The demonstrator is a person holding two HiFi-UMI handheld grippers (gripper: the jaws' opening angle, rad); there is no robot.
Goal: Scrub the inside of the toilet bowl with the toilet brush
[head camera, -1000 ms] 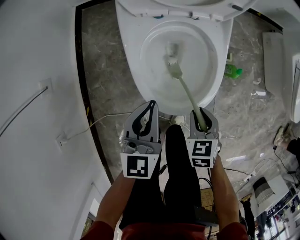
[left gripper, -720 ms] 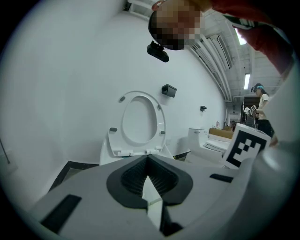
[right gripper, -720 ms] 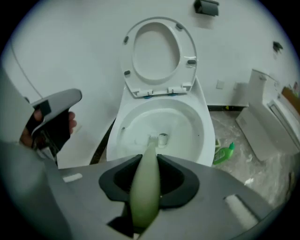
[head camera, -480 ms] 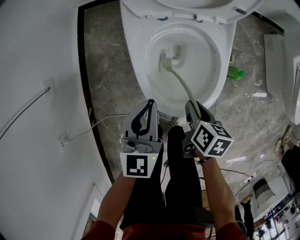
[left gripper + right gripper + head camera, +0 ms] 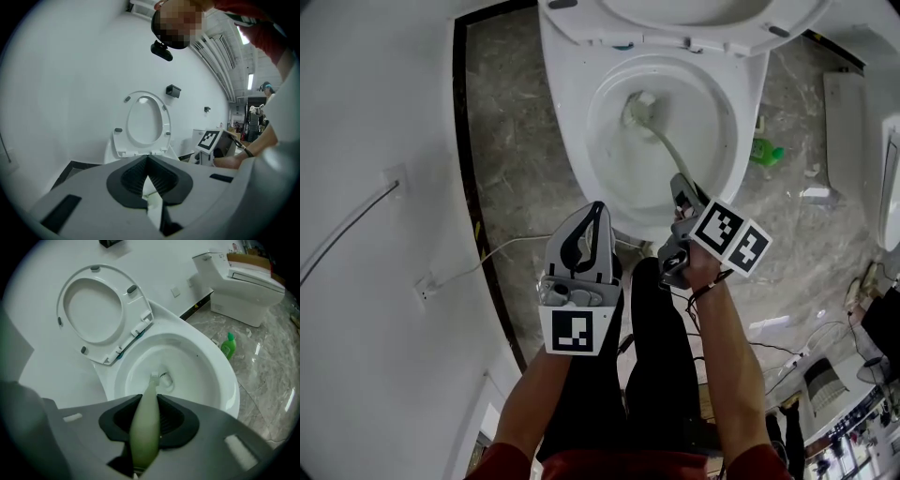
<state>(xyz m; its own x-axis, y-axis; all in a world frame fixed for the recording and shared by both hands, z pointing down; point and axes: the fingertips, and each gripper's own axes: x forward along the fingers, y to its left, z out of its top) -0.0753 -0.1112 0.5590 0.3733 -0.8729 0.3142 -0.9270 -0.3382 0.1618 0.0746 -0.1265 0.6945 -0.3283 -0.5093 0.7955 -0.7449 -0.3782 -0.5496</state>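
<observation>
A white toilet bowl (image 5: 600, 178) stands ahead with its seat and lid raised (image 5: 91, 310). My right gripper (image 5: 682, 192) is shut on the pale green handle of the toilet brush (image 5: 666, 150), whose head (image 5: 636, 111) rests deep in the bowl near the drain. In the right gripper view the handle (image 5: 145, 420) runs between the jaws down to the brush head (image 5: 153, 377). My left gripper (image 5: 595, 214) is shut and holds nothing, hanging over the floor just in front of the bowl's near rim. The raised seat (image 5: 144, 122) fills the middle of the left gripper view.
A green bottle (image 5: 766, 150) lies on the marble floor right of the bowl. White wall (image 5: 366, 234) runs along the left, with a thin white cable (image 5: 502, 246) crossing the floor. A second white toilet (image 5: 243, 280) stands at the far right. Cables lie on the floor behind me.
My right gripper has swung up and rightward with the brush, twisting its marker cube, and the brush head has slid from the bowl's middle toward the far left of the drain. The left gripper stayed put.
</observation>
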